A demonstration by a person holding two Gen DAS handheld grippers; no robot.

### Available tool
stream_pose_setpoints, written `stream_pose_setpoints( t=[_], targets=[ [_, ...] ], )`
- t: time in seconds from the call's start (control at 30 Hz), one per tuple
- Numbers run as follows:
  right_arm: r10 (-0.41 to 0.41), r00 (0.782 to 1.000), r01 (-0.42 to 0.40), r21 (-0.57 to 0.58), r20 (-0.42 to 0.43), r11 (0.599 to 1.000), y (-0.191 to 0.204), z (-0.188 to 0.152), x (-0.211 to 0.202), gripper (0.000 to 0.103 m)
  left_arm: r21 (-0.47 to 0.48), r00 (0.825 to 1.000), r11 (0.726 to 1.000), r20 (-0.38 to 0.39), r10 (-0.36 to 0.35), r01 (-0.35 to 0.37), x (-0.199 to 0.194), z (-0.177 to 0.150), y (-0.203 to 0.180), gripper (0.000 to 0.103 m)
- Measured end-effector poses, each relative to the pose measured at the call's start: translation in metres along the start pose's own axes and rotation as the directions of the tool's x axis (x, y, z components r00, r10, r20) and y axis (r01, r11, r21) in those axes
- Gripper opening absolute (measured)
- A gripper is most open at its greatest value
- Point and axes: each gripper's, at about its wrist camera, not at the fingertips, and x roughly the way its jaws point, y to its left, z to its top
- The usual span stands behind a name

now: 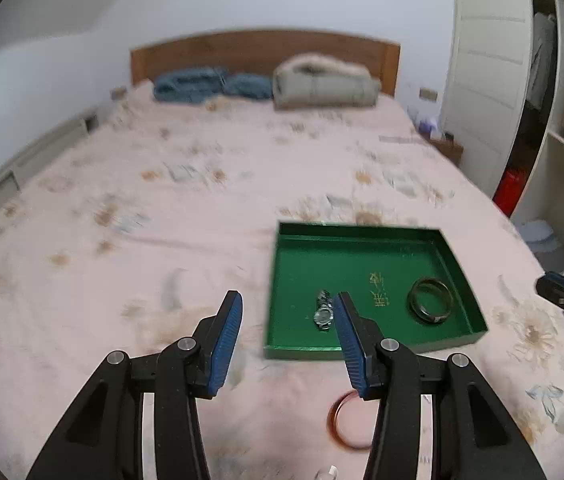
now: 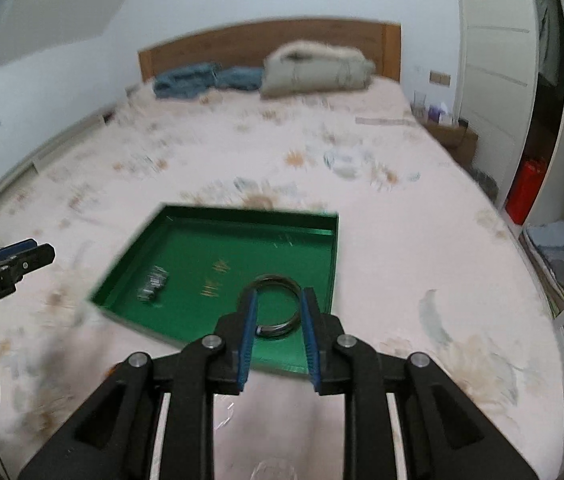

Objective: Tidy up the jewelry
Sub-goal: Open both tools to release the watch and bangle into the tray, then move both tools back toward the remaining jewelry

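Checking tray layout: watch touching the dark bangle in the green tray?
Apart. The left wrist view shows the watch and dark bangle lying on the green tray with bare green floor and gold lettering between them.

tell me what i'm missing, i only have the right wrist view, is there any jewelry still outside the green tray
Observer: Yes, an orange bangle lies on the bedsheet, just in front of the tray.
Operator: where's the left gripper relative to it
Observer: The left gripper is open, and the bangle sits under its right finger.
Operator: the thing on the tray's left is blurry for me
Observer: It's a watch with a metal band, lying flat in the tray, apart from the dark bangle.
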Motion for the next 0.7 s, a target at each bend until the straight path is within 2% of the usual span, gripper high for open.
stream_pose_setpoints(
  t=[0.1,0.2,0.33,0.5,0.7],
  targets=[
    [0.021,0.999,-0.021,-0.005,0.05,1.0,0.004,-0.004,-0.053,0.031,-0.002,1.0,1.0,0.025,0.008,-0.008,-0.053,-0.008,0.012,0.052],
    [0.043,0.994,-0.042,-0.011,0.103,0.999,0.01,-0.018,-0.114,0.032,0.007,0.997,0.999,0.067,0.035,-0.036,-0.102,-0.021,0.02,0.058],
    [0.055,0.987,-0.055,-0.009,0.151,0.998,0.013,-0.041,-0.178,0.032,0.008,0.994,0.999,0.102,0.038,-0.039,-0.158,-0.043,0.029,0.058],
    [0.063,0.98,-0.062,-0.008,0.19,0.998,0.019,-0.072,-0.24,0.032,-0.003,0.99,0.999,0.14,0.035,-0.035,-0.222,-0.074,0.04,0.066],
    [0.074,0.969,-0.074,-0.006,0.234,0.997,0.028,-0.1,-0.294,0.032,-0.006,0.986,0.999,0.165,0.036,-0.036,-0.267,-0.105,0.046,0.068]
  ],
)
